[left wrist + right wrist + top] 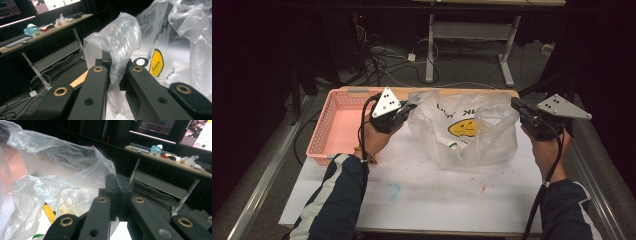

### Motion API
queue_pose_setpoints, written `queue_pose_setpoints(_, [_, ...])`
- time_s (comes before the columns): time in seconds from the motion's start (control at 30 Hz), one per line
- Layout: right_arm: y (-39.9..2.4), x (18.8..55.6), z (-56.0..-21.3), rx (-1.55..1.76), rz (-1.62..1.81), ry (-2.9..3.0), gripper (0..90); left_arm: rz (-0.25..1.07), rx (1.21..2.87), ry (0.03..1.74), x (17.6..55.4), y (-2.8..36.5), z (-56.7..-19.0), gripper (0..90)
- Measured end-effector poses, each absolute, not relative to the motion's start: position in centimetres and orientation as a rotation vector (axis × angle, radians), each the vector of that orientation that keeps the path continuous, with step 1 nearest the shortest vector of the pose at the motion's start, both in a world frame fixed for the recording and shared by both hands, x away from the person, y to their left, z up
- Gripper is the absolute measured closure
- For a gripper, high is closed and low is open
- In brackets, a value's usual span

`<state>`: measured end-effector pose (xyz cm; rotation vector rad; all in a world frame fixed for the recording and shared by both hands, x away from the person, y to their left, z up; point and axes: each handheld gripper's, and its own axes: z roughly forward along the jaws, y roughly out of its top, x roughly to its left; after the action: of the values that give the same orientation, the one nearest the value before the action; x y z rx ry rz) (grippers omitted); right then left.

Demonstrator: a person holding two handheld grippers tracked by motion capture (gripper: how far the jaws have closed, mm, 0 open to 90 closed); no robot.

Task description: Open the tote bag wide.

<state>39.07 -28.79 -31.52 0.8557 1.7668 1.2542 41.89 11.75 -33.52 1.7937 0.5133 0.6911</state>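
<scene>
A clear plastic bag [467,130] with a yellow smiley face [462,127] stands open on the white table [422,195]. A small white and green item [454,145] lies inside it. My left gripper [412,102] is at the bag's upper left corner. In the left gripper view it [117,65] is shut on a bunched strip of the bag [120,37]. My right gripper [514,104] holds the bag's upper right corner. In the right gripper view its jaws [117,185] are pressed together at the edge of the bag [62,170].
A pink plastic basket [337,125] sits at the table's back left, right beside my left hand. Beyond the table are a desk frame [472,30] and cables on the floor [377,55]. A desk with monitors [45,27] stands farther off.
</scene>
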Motion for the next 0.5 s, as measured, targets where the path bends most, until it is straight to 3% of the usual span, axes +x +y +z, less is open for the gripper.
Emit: queue_pose_setpoints(0.5, [-29.5,40.8,-31.3,0.895,1.213,1.738,90.0,0.712,1.756,0.557,43.2,12.3,-32.9,86.6])
